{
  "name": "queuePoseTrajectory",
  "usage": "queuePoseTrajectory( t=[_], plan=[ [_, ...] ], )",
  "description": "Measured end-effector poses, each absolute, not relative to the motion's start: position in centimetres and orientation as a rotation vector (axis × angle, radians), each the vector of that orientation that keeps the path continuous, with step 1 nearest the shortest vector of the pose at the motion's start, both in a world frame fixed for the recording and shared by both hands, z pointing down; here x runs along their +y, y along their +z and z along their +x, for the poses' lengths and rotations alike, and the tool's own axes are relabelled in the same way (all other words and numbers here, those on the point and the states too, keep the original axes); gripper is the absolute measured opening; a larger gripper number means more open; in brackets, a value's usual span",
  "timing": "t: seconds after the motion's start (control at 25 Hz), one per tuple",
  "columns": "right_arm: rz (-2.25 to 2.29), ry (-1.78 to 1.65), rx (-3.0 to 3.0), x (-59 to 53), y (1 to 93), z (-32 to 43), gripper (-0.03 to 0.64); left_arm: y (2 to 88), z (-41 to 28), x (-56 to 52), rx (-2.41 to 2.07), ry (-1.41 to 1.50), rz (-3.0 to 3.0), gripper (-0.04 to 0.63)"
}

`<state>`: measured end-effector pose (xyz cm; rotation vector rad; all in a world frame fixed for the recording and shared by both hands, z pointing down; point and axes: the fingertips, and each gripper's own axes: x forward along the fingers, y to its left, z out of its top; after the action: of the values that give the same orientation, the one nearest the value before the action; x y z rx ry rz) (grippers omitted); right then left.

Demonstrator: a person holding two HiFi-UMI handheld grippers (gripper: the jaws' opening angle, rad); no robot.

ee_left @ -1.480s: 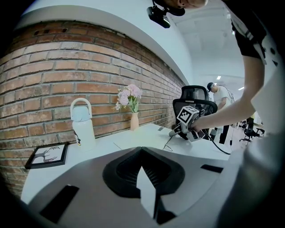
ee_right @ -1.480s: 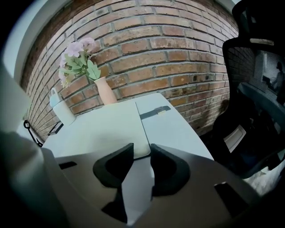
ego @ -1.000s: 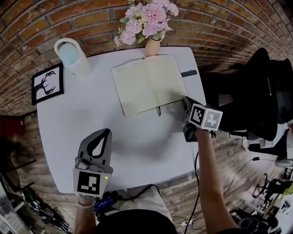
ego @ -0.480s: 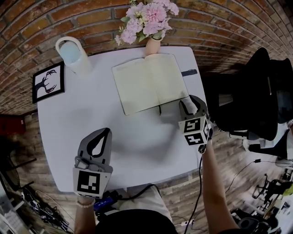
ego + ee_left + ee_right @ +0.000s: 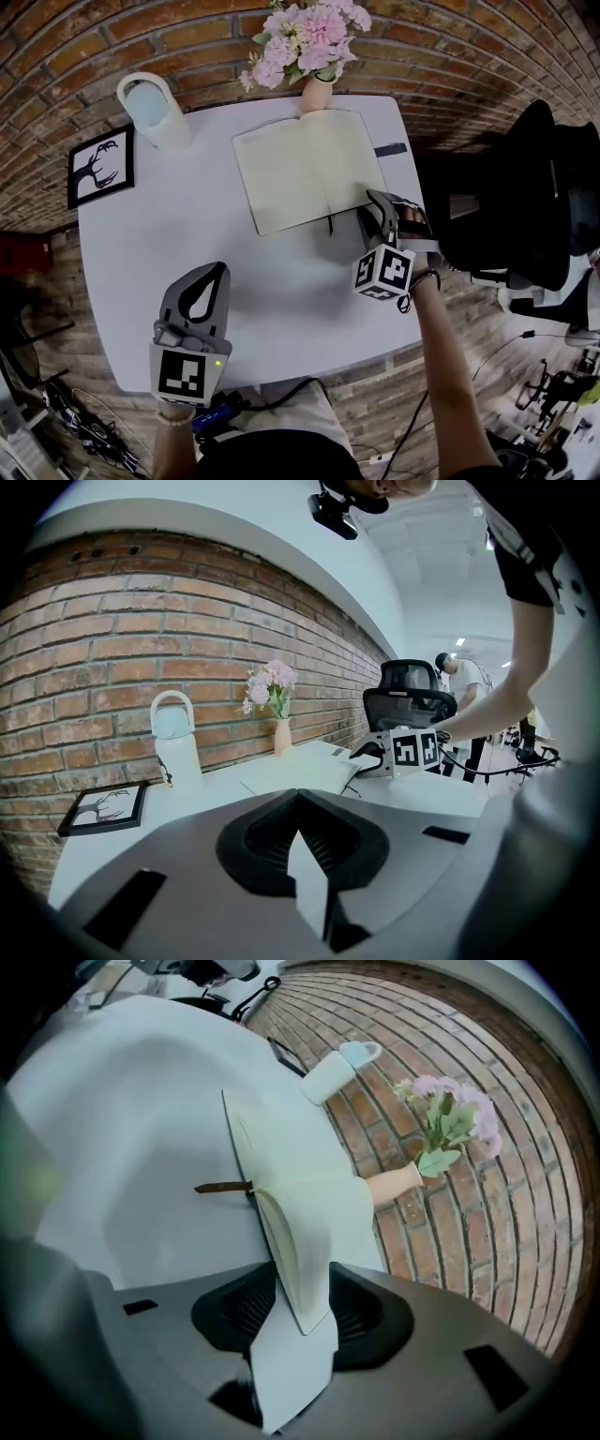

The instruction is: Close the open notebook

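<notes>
The open notebook [image 5: 309, 169] lies flat with blank cream pages at the far side of the white table [image 5: 169, 234]. A brown ribbon [image 5: 330, 225] pokes out of its near edge. My right gripper [image 5: 392, 208] is at the notebook's near right corner. Its jaws are opening, and in the right gripper view the right-hand page's corner [image 5: 305, 1283] reaches in between them with a gap on each side of my right gripper [image 5: 300, 1312]. My left gripper [image 5: 216, 272] rests shut and empty over the table's near left, far from the notebook [image 5: 300, 766].
A vase of pink flowers [image 5: 312, 94] stands just behind the notebook. A white jug [image 5: 155, 112] and a framed deer picture [image 5: 98, 167] are at the far left. A small dark object [image 5: 389, 149] lies by the right edge. A black office chair [image 5: 525, 187] stands to the right.
My right gripper rolled about a quarter turn, shifted in to the notebook's near right corner, and its jaws went from shut to apart. The left gripper stayed put.
</notes>
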<state>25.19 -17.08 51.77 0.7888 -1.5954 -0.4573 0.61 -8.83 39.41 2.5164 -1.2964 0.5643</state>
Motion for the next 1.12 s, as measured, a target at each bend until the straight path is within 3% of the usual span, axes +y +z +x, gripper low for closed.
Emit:
queuePoseTrajectory(
  t=[0.56, 0.76, 1.12],
  plan=[
    [0.622, -0.593, -1.522, -17.1, 52.4, 24.9, 0.167, 39.6, 0.8, -8.9, -1.297, 0.567, 2.515, 0.017],
    [0.565, -0.637, -1.510, -16.1, 53.2, 24.9, 0.054, 39.6, 1.2, -8.9, -1.293, 0.556, 2.522, 0.017],
    [0.640, -0.715, -1.466, -16.1, 52.3, 24.9, 0.046, 39.4, 3.1, -10.3, -1.342, 0.650, 2.627, 0.018]
  ],
)
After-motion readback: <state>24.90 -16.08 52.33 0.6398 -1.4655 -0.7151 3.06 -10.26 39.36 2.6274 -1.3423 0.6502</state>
